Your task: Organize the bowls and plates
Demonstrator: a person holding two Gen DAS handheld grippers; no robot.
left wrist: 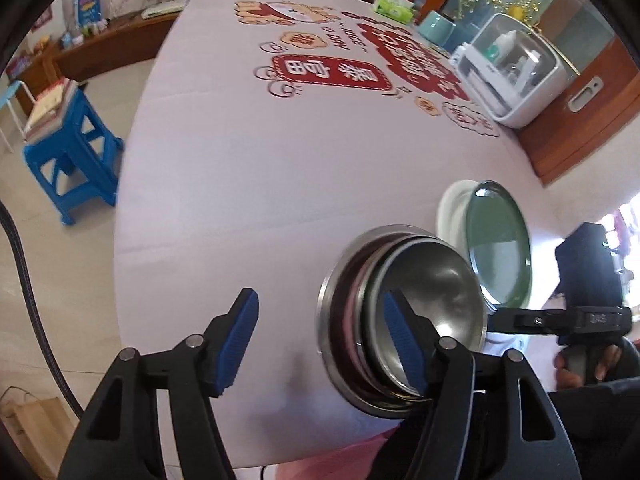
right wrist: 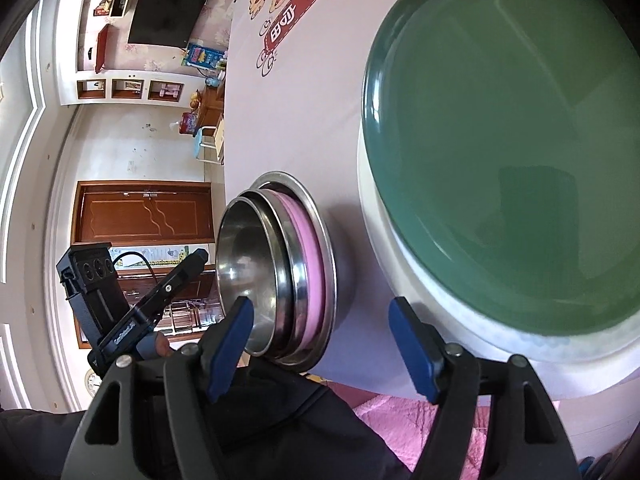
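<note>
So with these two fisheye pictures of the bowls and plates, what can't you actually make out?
- Bowl stack, left wrist view: the left gripper finger covers its near rim; the bowl count stays unclear.
- White plate, right wrist view: the green plate on top hides most of it.
- Green plate, right wrist view: cut off by the right edge.
- White appliance, left wrist view: contents too small.

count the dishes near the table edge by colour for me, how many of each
steel bowls: 3, nested
pink bowl: 1, inside the stack, second from the bottom
green plate: 1
white plate: 1, under the green one
total: 6, as far as the rims show
</note>
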